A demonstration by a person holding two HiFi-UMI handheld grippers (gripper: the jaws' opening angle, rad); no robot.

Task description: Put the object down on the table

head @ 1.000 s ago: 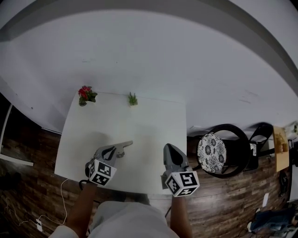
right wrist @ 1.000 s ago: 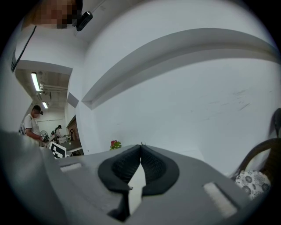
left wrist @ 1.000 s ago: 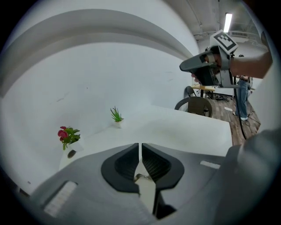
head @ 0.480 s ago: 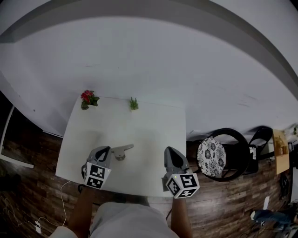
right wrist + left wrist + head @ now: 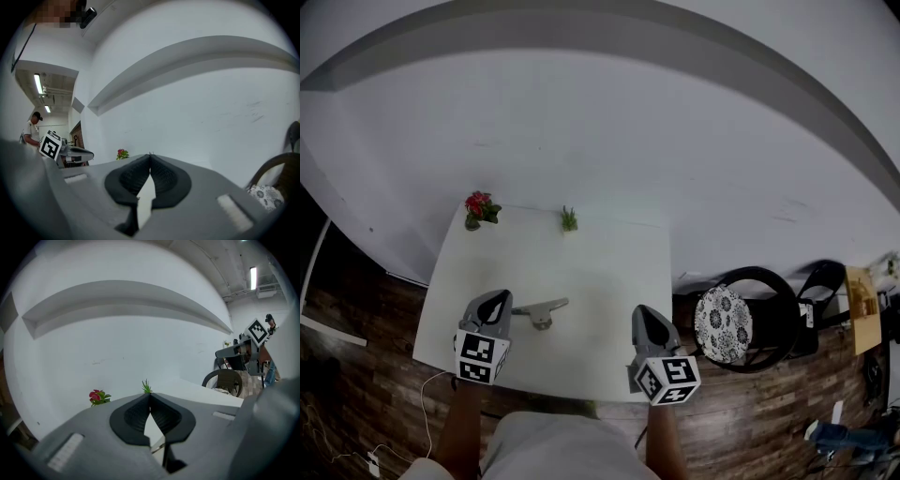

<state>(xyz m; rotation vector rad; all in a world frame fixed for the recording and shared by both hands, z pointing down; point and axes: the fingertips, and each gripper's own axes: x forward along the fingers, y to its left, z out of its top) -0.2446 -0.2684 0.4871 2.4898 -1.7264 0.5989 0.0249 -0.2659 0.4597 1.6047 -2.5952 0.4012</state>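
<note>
Left gripper [image 5: 497, 300], jaws pressed together on nothing, hangs over the near-left part of a white rectangular table [image 5: 609, 272], while the right gripper [image 5: 643, 312], its jaws likewise closed and empty, is held over the near-right edge. Between them, nearer the left one and clear of both, a small grey flat T-shaped piece [image 5: 542, 308] lies on the tabletop. Its long axis runs across the table from left to right, the right-hand end angled slightly away from the person, and a short stub juts toward the near edge. A small red-flowered plant [image 5: 478, 206] stands at the table's far-left corner and a small green spiky plant [image 5: 569, 219] along its far edge. Behind the table rises a plain white wall [image 5: 609, 131]. On the dark wood-plank floor [image 5: 356, 366] to the right sits a black round-backed chair with a patterned cushion [image 5: 724, 323].
</note>
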